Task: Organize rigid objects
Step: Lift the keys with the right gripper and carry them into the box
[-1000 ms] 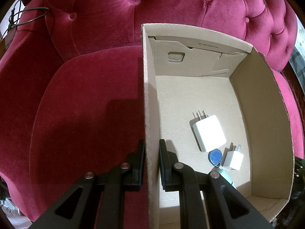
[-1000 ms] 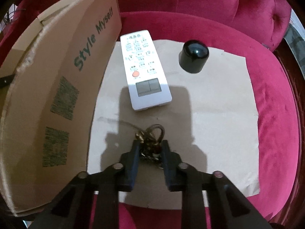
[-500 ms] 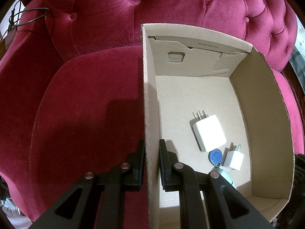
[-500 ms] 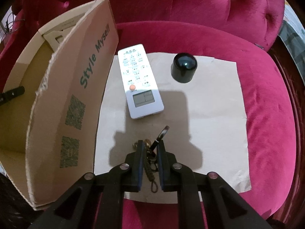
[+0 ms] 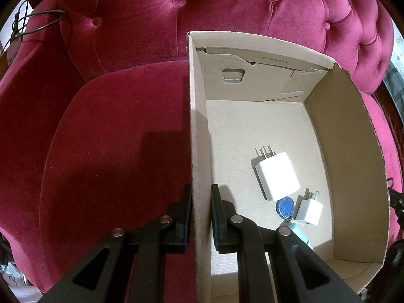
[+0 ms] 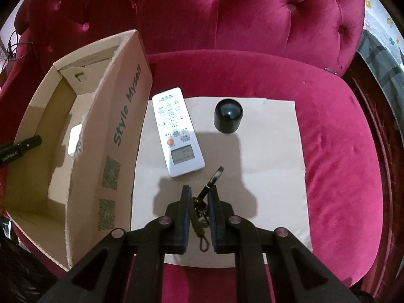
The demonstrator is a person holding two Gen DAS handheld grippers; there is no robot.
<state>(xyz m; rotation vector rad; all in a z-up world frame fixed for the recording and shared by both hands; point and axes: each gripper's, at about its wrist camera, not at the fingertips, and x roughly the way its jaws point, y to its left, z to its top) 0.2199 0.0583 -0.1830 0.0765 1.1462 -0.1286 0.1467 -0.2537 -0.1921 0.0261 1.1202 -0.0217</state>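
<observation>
Through my left wrist camera, my left claw (image 5: 201,199) is clenched on the near-left wall of the cardboard box (image 5: 199,116), one finger outside, one inside, steadying it on the sofa seat (image 5: 113,139). On the box floor, toward its near-right corner, I count two white chargers – a large one (image 5: 277,175) and a small one (image 5: 309,210) – plus one blue key fob (image 5: 285,206) touching the large charger, and one pale blue object (image 5: 301,234) mostly hidden behind my finger.

Through my right wrist camera, my right claw (image 6: 199,197) is grasping a key bunch (image 6: 202,209), its braided cord dangling between the fingers and a dark ring poking out ahead. It hangs above the near edge of the paper sheet (image 6: 272,176), apart from it as far as I can judge. On the sheet I count one white remote (image 6: 178,131) along the left edge and one black cap (image 6: 228,116) near the far edge.

I judge this to be the carry step – the keys are picked, not yet boxed. Next I must swing left over the printed box wall, then let go above bare floor.
</observation>
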